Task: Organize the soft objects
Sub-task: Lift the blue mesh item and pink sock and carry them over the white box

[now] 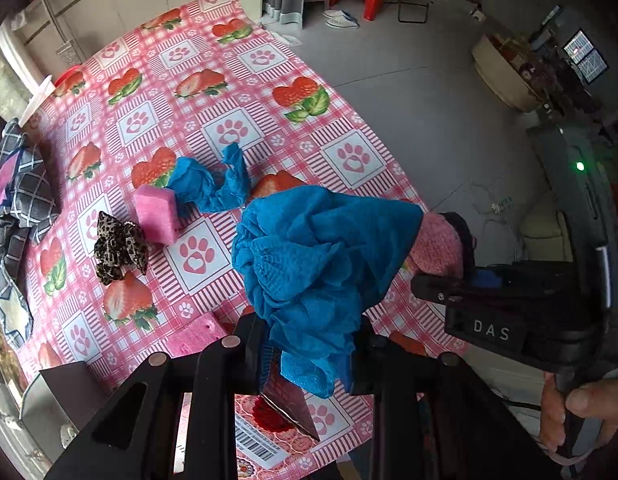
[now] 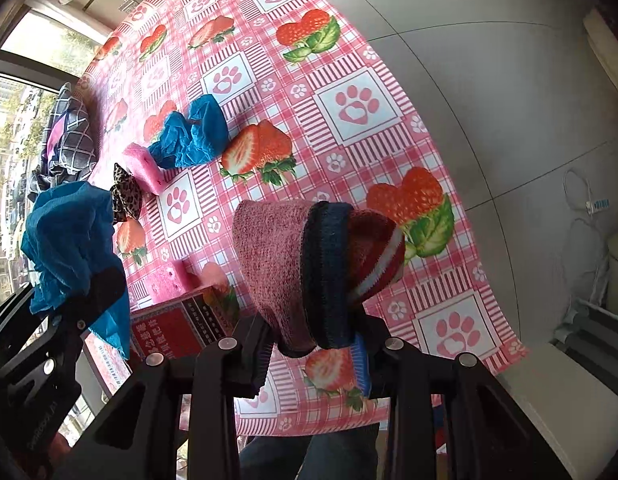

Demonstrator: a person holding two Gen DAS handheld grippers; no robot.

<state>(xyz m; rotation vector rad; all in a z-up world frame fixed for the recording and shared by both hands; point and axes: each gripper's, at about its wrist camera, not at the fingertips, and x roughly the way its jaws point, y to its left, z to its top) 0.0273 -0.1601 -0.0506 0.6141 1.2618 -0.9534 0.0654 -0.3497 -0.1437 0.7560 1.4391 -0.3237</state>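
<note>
My left gripper (image 1: 309,346) is shut on a crumpled blue mesh cloth (image 1: 321,256), held up above the strawberry tablecloth (image 1: 229,80). In the right wrist view that gripper (image 2: 95,294) and its blue cloth (image 2: 69,236) hang at the left. My right gripper (image 2: 315,346) is shut on a pink knitted sock (image 2: 281,264) with navy and red bands, also lifted off the table. From the left wrist view the right gripper (image 1: 443,286) appears at the right with the pink sock (image 1: 437,246). A second blue cloth (image 1: 213,182) (image 2: 193,132) lies on the table.
A pink sponge (image 1: 157,212) (image 2: 143,168) and a leopard scrunchie (image 1: 119,248) (image 2: 127,196) lie by the second cloth. Another pink sponge (image 2: 169,280) and a red box (image 2: 177,328) sit near the front edge. Plaid fabric (image 2: 69,136) is heaped at the far left.
</note>
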